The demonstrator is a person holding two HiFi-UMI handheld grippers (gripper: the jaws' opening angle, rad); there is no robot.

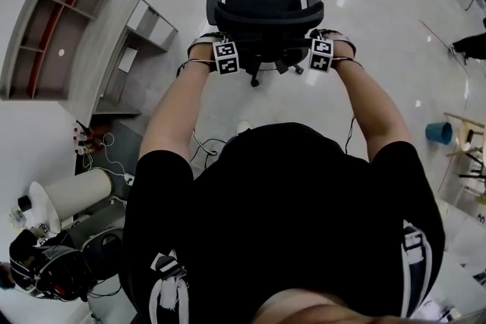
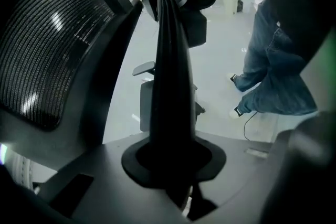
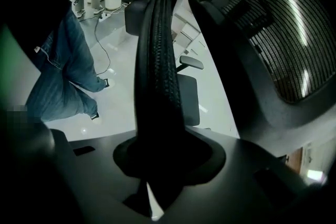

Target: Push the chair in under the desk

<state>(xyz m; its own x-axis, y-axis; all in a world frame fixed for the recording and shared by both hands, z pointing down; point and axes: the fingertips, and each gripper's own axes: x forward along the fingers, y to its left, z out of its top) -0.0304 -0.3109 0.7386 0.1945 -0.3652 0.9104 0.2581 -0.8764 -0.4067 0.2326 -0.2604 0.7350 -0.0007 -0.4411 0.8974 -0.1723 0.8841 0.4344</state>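
A black office chair [image 1: 266,17] with a mesh back stands on the glossy floor ahead of me, its back towards me. The grey desk [image 1: 114,34] is to its left, apart from it. My left gripper [image 1: 220,43] holds the left side of the chair's back and my right gripper [image 1: 323,40] the right side. In the left gripper view a black bar of the chair's frame [image 2: 169,76] runs through the jaws of the left gripper [image 2: 170,176], beside the mesh [image 2: 47,44]. The right gripper [image 3: 157,176] is closed the same way on a ribbed black bar [image 3: 156,65].
A grey shelf unit [image 1: 45,26] stands against the desk at far left. Cables [image 1: 106,155] and a white cylinder [image 1: 76,197] lie on the floor near left. A blue bucket [image 1: 438,133] stands at right. Legs in blue jeans [image 2: 273,71] show behind the chair.
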